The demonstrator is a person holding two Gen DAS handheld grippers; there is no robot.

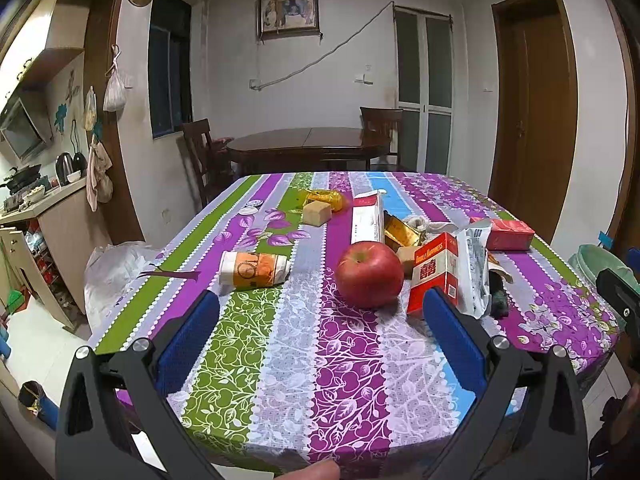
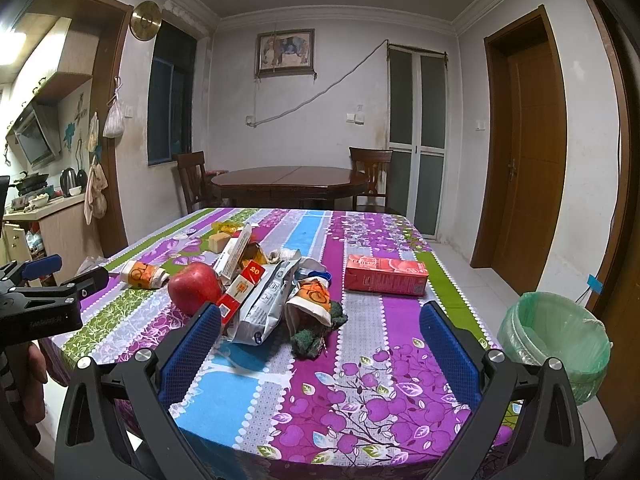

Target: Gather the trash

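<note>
My left gripper and right gripper both gape empty over the table's near edge, short of the apple.

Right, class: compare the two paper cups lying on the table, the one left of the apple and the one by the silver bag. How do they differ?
The left cup lies alone on bare cloth; the right cup is wedged among clutter, touching the silver bag and a dark green scrap. The left cup is flattened; the right cup's mouth gapes toward the camera. Both are white with orange print, tipped over.
</note>
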